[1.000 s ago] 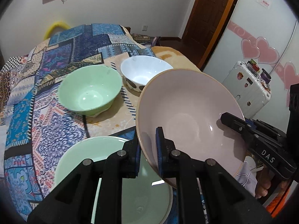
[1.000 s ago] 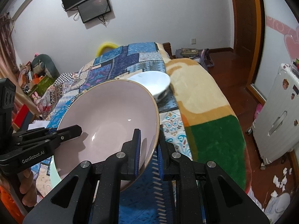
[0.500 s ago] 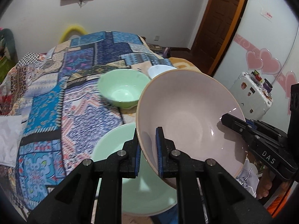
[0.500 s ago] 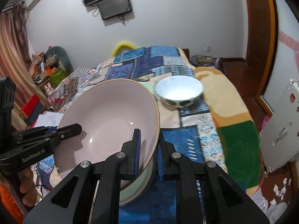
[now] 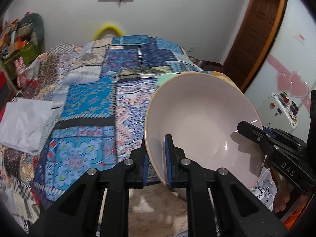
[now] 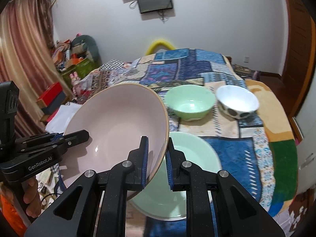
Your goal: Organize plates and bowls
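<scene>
A large pink bowl [image 5: 201, 118] with a tan rim is held in the air between both grippers; it also shows in the right wrist view [image 6: 118, 122]. My left gripper [image 5: 157, 158] is shut on its left rim. My right gripper [image 6: 157, 158] is shut on its right rim. Below it on the bed lies a large pale green plate [image 6: 187, 158]. Farther back stand a green bowl [image 6: 189, 102] and a white bowl [image 6: 237, 100] with dark spots. In the left wrist view only a sliver of green bowl [image 5: 165, 78] shows behind the pink bowl.
The dishes sit on a bed with a blue patchwork quilt [image 5: 88, 102]. A white folded cloth [image 5: 23, 124] lies at its left edge. A white suitcase [image 5: 276, 108] stands right, a wooden door [image 5: 256, 29] behind. Boxes and clutter [image 6: 67, 63] lie left.
Both grippers have lifted the pink bowl up and to the left, away from the green plate. The green and white bowls have stayed in place.
</scene>
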